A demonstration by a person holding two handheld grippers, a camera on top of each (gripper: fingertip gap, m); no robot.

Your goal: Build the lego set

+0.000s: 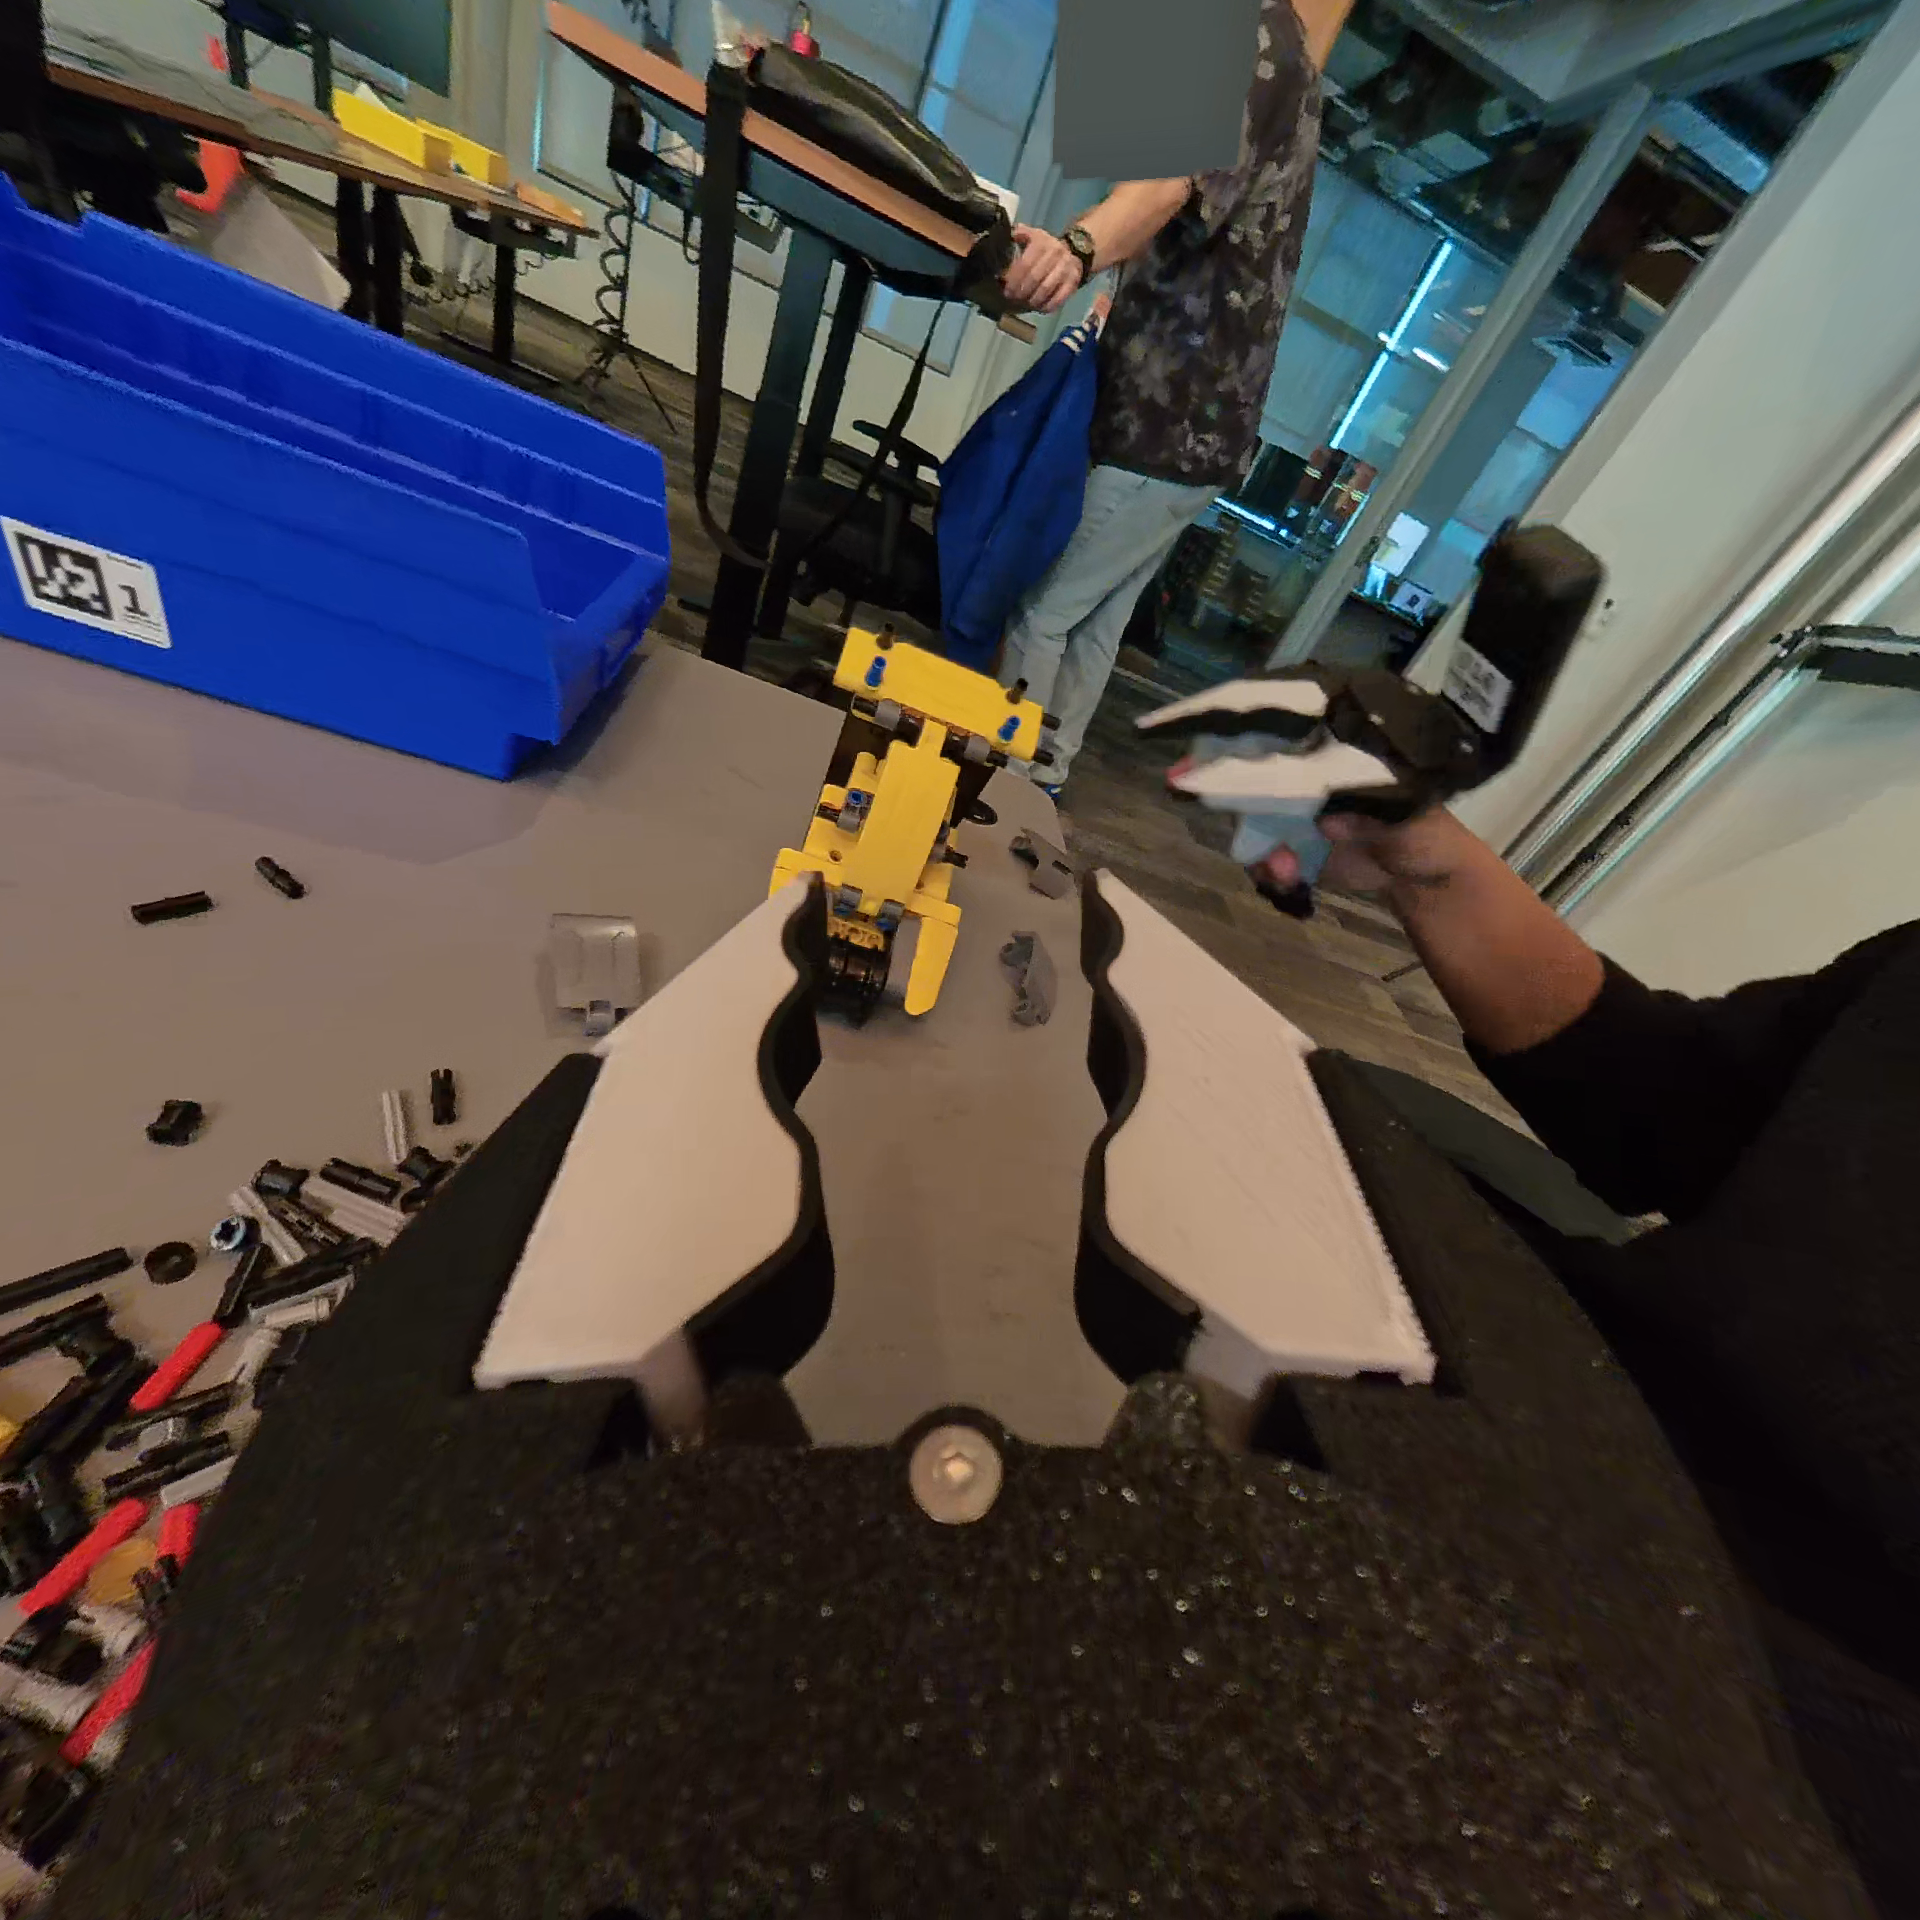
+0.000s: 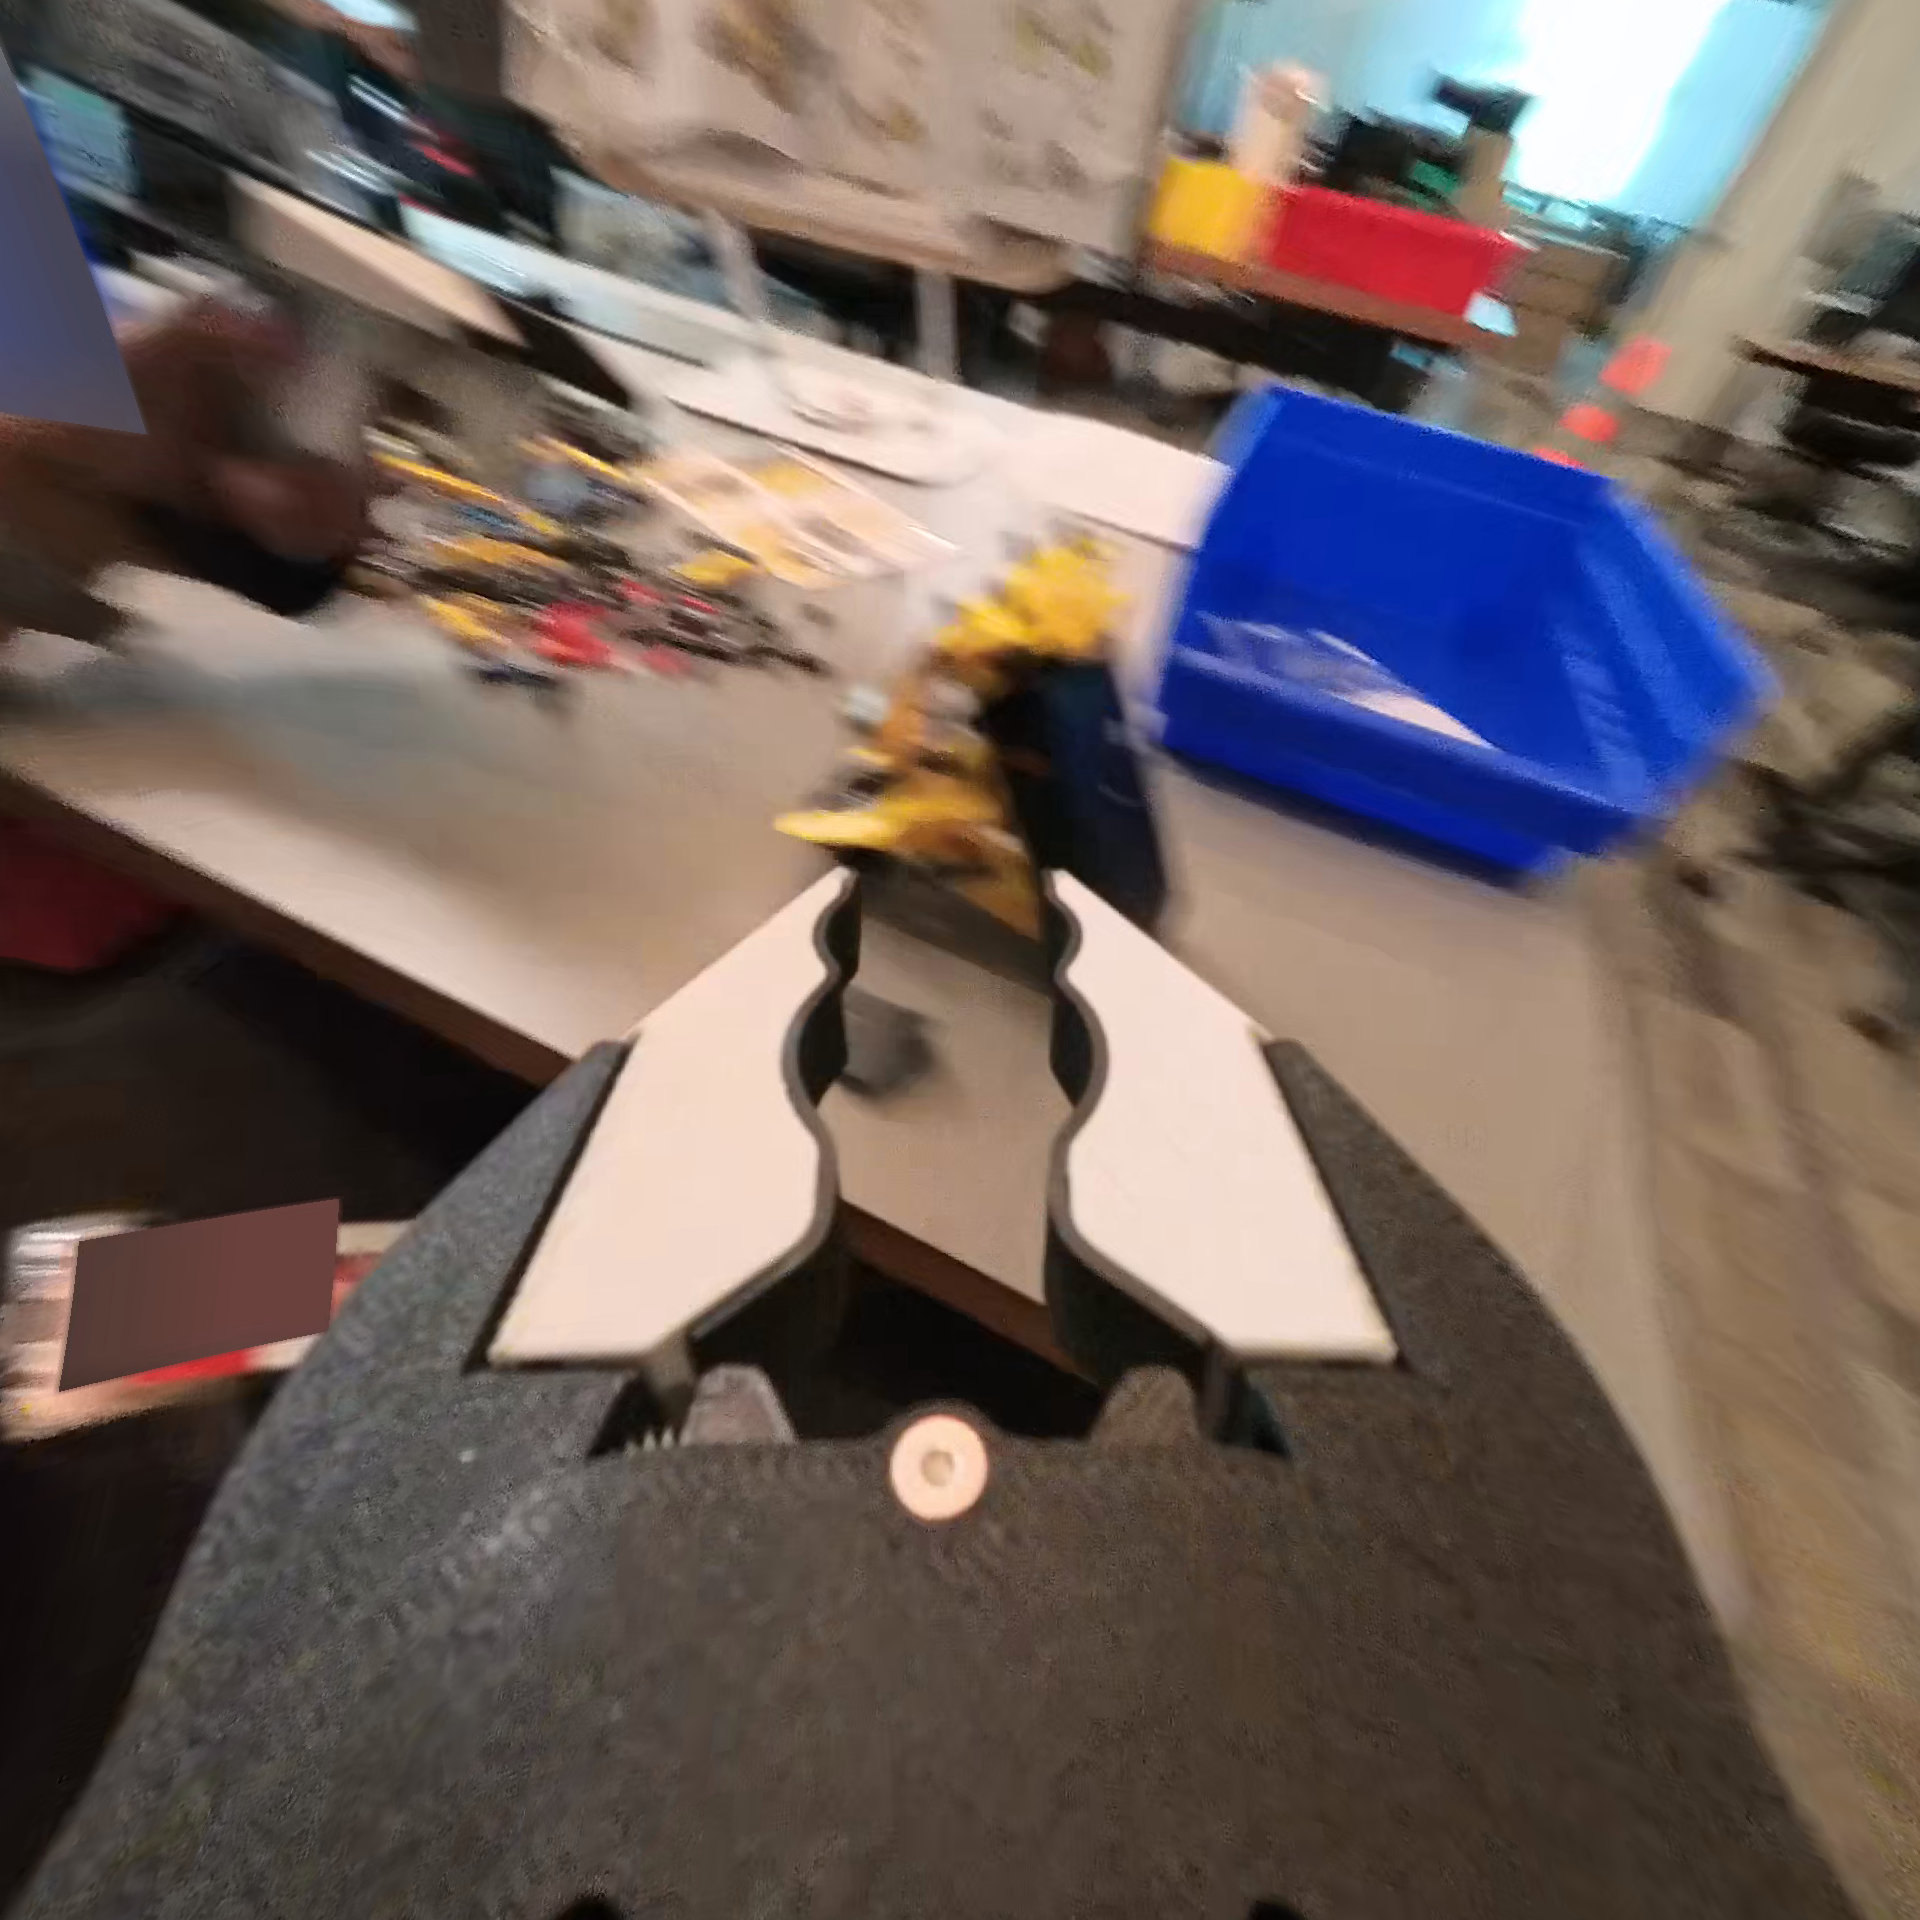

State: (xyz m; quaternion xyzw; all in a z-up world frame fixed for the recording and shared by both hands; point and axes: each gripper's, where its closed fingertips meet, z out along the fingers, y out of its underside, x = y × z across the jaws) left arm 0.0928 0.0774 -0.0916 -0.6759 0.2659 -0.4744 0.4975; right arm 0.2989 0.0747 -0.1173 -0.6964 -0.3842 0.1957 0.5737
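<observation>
A yellow brick-built model (image 1: pixel 894 821) with black and blue pins stands upright on the grey table (image 1: pixel 364 831). My left gripper (image 1: pixel 951 894) is open and empty. Its tips are just short of the model's base, and the left fingertip (image 1: pixel 800 914) is at the model's lower left corner. My right gripper (image 2: pixel 951 883) is open and empty. In its blurred view the model (image 2: pixel 977 748) lies just beyond its tips. The right gripper also shows in the left wrist view (image 1: pixel 1268 743), held in a hand to the right of the model, off the table's edge.
A blue bin (image 1: pixel 312 499) stands at the back left of the table; it also shows in the right wrist view (image 2: pixel 1455 644). Loose black, grey and red parts (image 1: pixel 156 1351) lie at the left. Small grey pieces (image 1: pixel 597 956) (image 1: pixel 1029 977) lie beside the model. A person (image 1: pixel 1174 312) stands behind. Left tips to right tips: about 20 cm.
</observation>
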